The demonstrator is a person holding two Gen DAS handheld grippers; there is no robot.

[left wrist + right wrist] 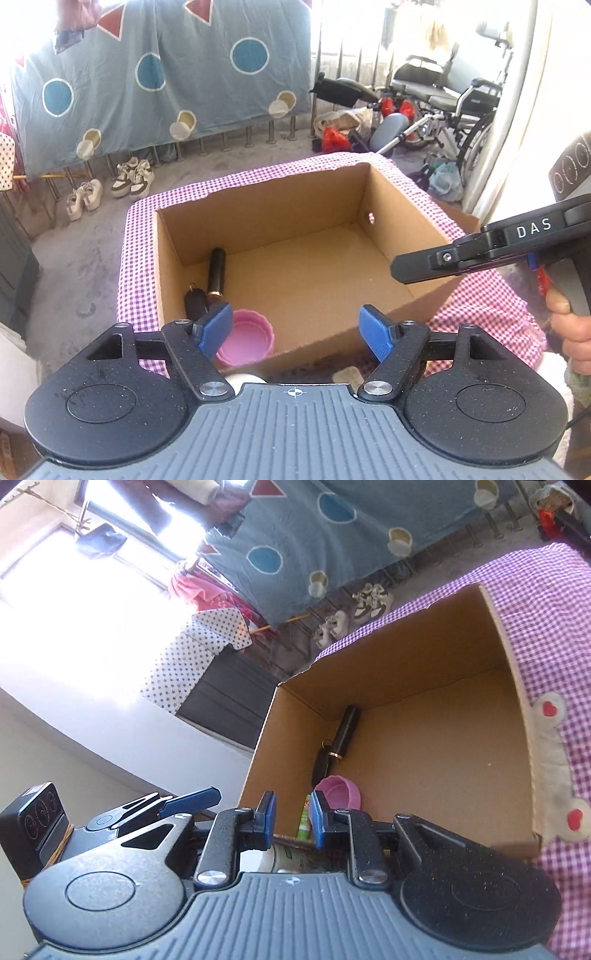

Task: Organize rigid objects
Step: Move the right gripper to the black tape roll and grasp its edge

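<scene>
An open cardboard box (391, 206) stands on a purple checked cloth (136, 258). Along its left wall lie a black tube (216, 266), a small black fob (195, 301) and a pink lid (247, 341). My left gripper (295, 330) hovers over the near rim, open, with nothing between its blue pads (216, 328). My right gripper (400, 266) reaches in from the right above the box, held by a hand (570, 328). In the right wrist view the right gripper (292, 821) has its jaws nearly together and holds nothing. Beyond it lie the pink lid (338, 792), the tube (345, 733) and a green stick (303, 818).
Beyond the table, pairs of shoes (133, 177) sit on the floor below a blue sheet (166, 74) hung on a railing. A wheelchair (443, 99) and bags stand at the back right. The cloth has heart patches (550, 709) by the box's right wall.
</scene>
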